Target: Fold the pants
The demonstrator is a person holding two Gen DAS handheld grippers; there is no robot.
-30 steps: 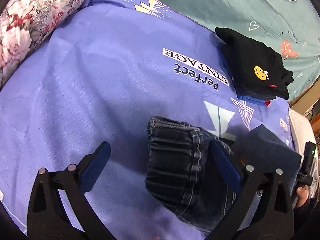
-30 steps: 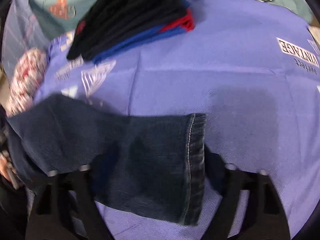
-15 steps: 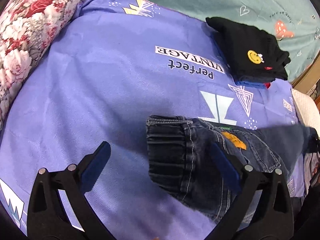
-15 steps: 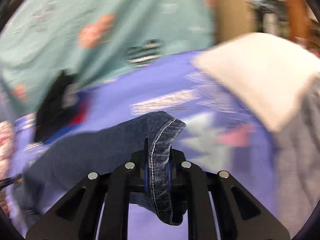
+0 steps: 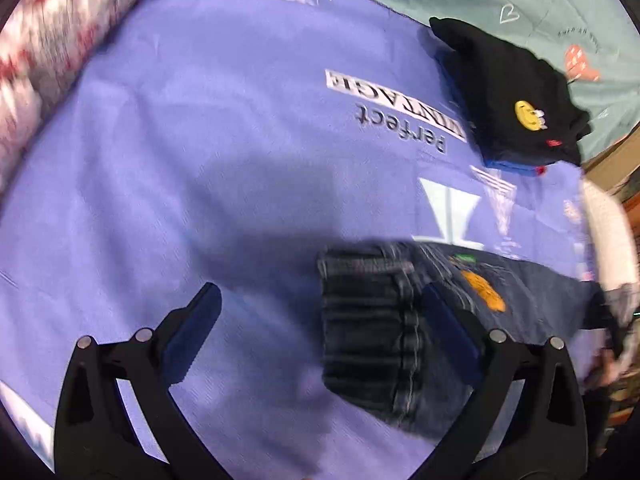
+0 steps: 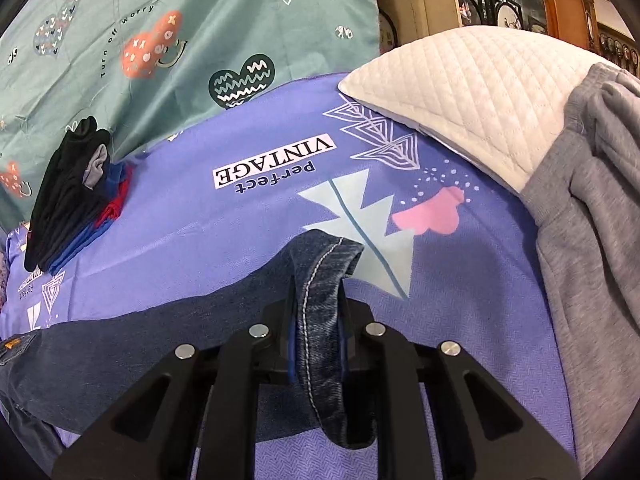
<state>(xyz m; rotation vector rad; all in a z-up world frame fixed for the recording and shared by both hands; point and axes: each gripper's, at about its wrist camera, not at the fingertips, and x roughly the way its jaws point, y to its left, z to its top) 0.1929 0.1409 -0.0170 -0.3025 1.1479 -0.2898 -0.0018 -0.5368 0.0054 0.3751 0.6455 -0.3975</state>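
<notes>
Right tongs (image 6: 318,320) pinch the jeans (image 6: 168,320) hem; left tongs (image 5: 320,332) gape wide, waistband between them. Hem could slip if tugged.

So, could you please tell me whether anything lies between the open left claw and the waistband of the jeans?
Nothing visible does. The left claw is open, and the jeans waistband already lies between its fingers on the purple sheet. The black clothes stack sits well beyond.
</notes>
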